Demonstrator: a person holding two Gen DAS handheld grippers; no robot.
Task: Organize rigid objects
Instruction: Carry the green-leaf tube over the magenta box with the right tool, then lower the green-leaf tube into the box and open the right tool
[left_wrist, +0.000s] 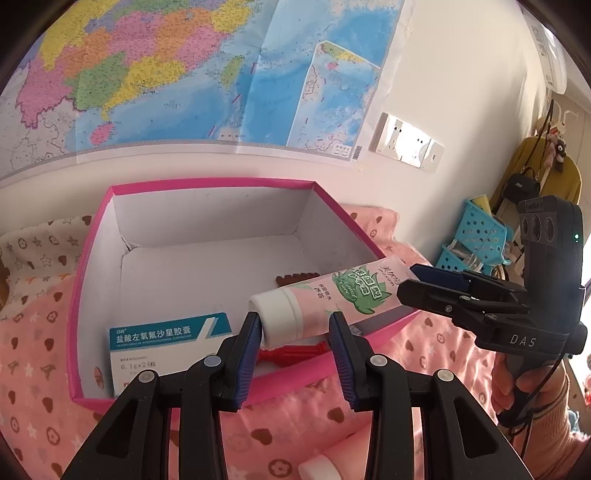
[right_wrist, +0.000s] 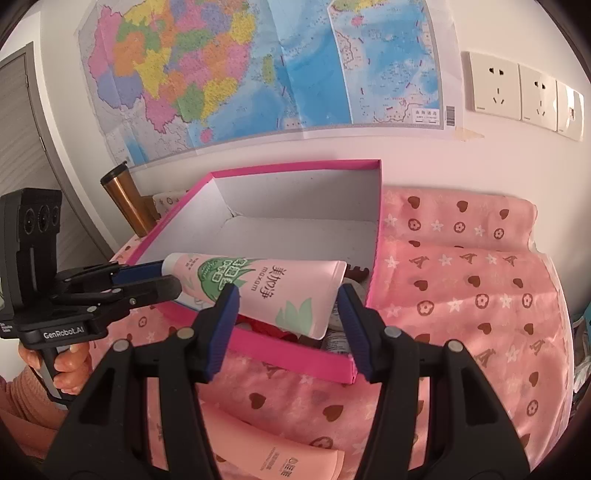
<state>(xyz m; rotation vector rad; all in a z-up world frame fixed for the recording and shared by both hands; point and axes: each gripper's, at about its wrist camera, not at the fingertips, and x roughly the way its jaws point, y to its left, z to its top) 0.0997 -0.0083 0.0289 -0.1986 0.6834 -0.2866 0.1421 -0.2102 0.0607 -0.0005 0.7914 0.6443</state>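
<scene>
A pink tube (left_wrist: 332, 291) with green leaf print and a white cap hangs tilted over the near corner of an open pink box (left_wrist: 214, 182) with a white inside. My left gripper (left_wrist: 295, 325) is shut on the tube's cap end. My right gripper (right_wrist: 288, 306) is shut on the flat crimped end of the tube (right_wrist: 273, 284). In the left wrist view the right gripper (left_wrist: 421, 280) reaches in from the right. In the box lie a blue-and-white medicine carton (left_wrist: 166, 343), a brown ridged piece (left_wrist: 295, 277) and a red item (left_wrist: 291, 354), partly hidden under the tube.
The box (right_wrist: 295, 164) rests on pink patterned bedding (right_wrist: 461, 295) against a wall with a map. A second pink tube (right_wrist: 273, 454) lies on the bedding near me. A copper tumbler (right_wrist: 125, 199) stands left of the box; blue baskets (left_wrist: 476, 229) sit at the right.
</scene>
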